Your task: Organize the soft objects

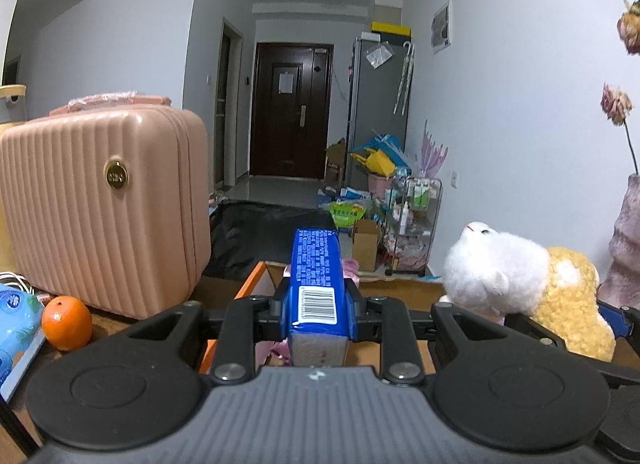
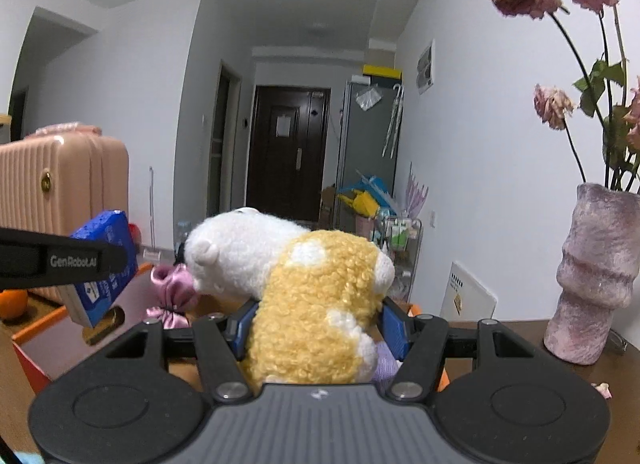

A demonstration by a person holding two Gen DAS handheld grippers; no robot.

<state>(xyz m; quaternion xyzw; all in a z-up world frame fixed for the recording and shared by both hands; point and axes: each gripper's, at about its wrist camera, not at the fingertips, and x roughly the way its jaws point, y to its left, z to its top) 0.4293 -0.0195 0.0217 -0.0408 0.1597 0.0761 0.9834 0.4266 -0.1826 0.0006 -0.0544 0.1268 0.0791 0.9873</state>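
Blue tissue pack [image 1: 316, 276] clamped between the left gripper [image 1: 317, 304] fingers, held on edge above the open orange-edged box [image 1: 250, 284]. Yellow-and-white plush toy [image 2: 316, 304] gripped by the right gripper [image 2: 318, 324], fingers about half apart, squeezing its body, also over the box. Pink satin bow [image 2: 174, 288] lies in the box. Pink suitcase [image 1: 100, 207] and orange [image 1: 66, 322] on the counter left, vase [image 2: 596, 272] right.
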